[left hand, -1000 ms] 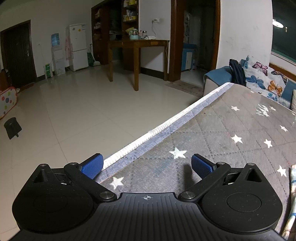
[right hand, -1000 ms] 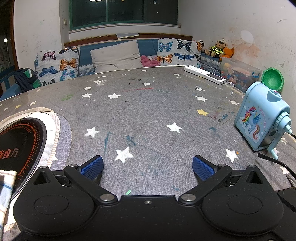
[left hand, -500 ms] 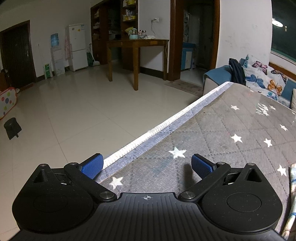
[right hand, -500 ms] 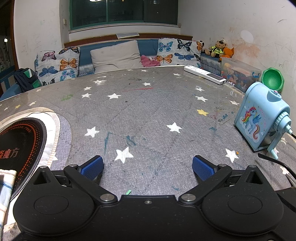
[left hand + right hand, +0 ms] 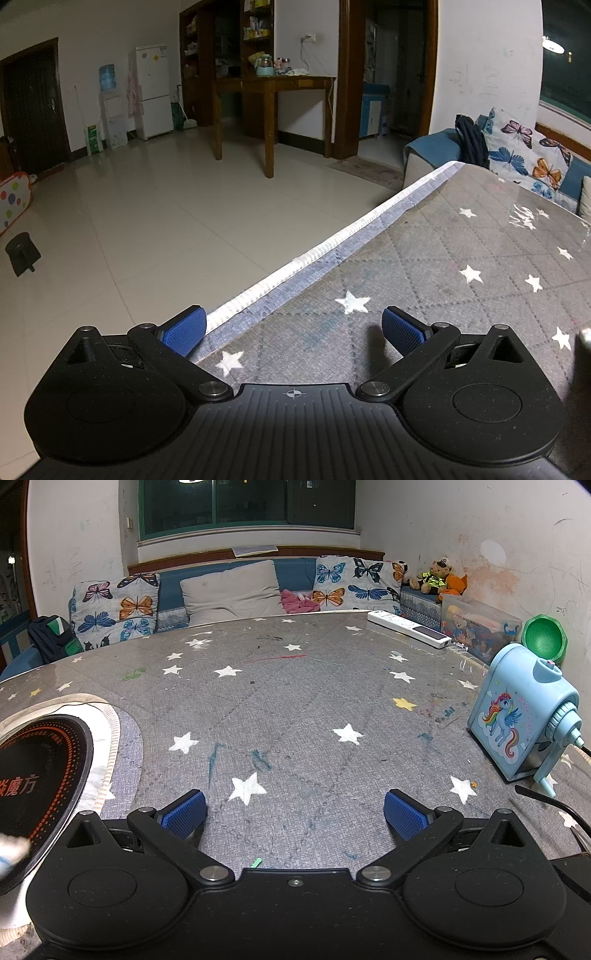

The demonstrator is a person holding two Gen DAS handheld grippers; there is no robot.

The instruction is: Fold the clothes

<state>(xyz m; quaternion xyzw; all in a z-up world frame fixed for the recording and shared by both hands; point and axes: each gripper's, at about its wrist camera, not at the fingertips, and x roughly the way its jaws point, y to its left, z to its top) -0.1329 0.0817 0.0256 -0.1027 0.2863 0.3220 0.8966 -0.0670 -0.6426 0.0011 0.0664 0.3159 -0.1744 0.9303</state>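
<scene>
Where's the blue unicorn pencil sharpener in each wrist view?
Left wrist: not in it.
Right wrist: blue unicorn pencil sharpener stands at the right edge, on the star-print table cover.
Shared landmark: butterfly cushions behind the table.

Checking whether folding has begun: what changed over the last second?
Almost nothing. The striped cloth at the left wrist view's right edge has slipped nearly out of sight; in the right wrist view it sits blurred at the left edge. Left tool and right tool stay open, empty, over the star-patterned table.
</scene>
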